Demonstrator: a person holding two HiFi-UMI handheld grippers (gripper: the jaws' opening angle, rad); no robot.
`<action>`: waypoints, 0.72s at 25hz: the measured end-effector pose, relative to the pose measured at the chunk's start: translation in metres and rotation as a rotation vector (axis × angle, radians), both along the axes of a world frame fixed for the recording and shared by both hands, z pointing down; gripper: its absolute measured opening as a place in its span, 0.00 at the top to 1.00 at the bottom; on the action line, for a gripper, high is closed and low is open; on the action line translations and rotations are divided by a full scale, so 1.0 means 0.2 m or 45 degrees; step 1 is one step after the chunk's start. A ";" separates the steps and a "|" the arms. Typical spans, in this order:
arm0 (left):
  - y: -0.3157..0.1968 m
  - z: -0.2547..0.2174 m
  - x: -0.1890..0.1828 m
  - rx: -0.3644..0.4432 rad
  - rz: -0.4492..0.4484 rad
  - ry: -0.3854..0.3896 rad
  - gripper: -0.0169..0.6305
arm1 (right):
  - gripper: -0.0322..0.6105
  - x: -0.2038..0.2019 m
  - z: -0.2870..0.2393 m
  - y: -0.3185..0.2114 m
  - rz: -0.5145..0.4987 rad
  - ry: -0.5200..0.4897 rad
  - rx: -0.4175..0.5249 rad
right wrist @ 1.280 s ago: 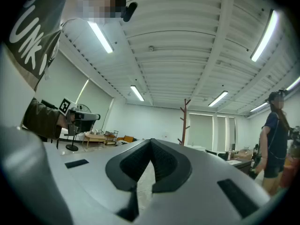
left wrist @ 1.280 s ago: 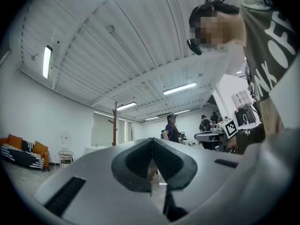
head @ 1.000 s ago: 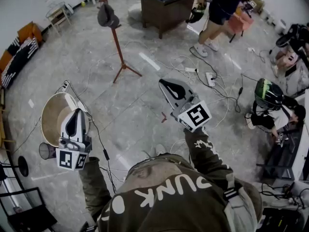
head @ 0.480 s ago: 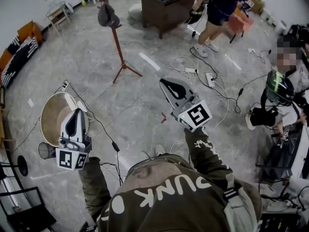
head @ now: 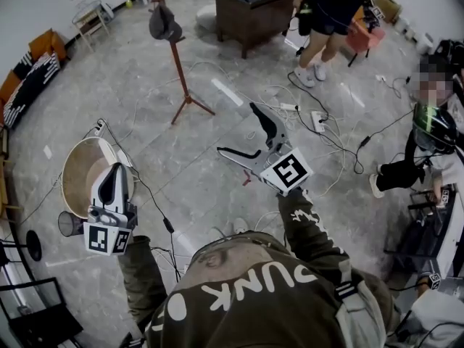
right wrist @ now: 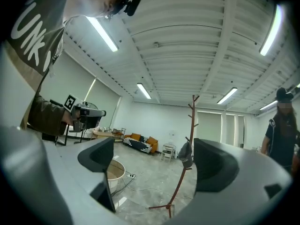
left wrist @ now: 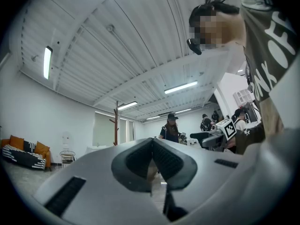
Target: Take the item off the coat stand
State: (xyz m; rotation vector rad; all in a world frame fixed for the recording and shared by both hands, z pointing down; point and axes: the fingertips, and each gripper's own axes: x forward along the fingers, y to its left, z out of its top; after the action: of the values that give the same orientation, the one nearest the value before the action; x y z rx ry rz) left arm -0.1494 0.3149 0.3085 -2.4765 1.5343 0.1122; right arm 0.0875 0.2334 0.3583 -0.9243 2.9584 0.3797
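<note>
A brown wooden coat stand [head: 178,67] on three legs rises from the grey floor far ahead. A dark grey cap [head: 164,23] hangs on it near the top. In the right gripper view the coat stand [right wrist: 183,182] and the cap [right wrist: 186,154] show between the jaws, still far off. My right gripper [head: 238,129] is held out toward the stand; its jaws are opening and stand wide with nothing between them. My left gripper [head: 112,178] hangs low at the left, shut and empty. In the left gripper view the left gripper [left wrist: 152,159] shows its pads meeting.
A round tan basket [head: 78,167] stands on the floor by the left gripper. Cables and power strips [head: 313,119] lie right of the stand. A brown desk [head: 250,9] with a person [head: 326,13] beside it is at the back. Another person [head: 435,133] sits at the right.
My right gripper's jaws have swung from shut to wide apart. The left gripper has stayed where it was. The person by the desk has stepped a little farther back.
</note>
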 end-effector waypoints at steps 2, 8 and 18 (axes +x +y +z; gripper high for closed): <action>0.00 0.00 0.01 0.002 -0.005 0.000 0.97 | 0.09 0.00 -0.02 -0.01 -0.009 -0.011 0.018; -0.03 0.01 0.02 -0.006 -0.015 -0.005 0.97 | 0.08 0.02 -0.04 -0.06 0.000 -0.036 0.036; -0.09 0.01 0.14 -0.011 -0.037 -0.016 0.97 | 0.08 0.15 -0.03 -0.13 0.008 -0.054 0.032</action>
State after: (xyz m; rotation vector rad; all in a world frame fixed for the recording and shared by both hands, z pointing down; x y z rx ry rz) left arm -0.1210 0.2977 0.3099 -2.4555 1.5681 0.0848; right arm 0.1179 0.2076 0.3521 -0.9272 2.9066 0.3917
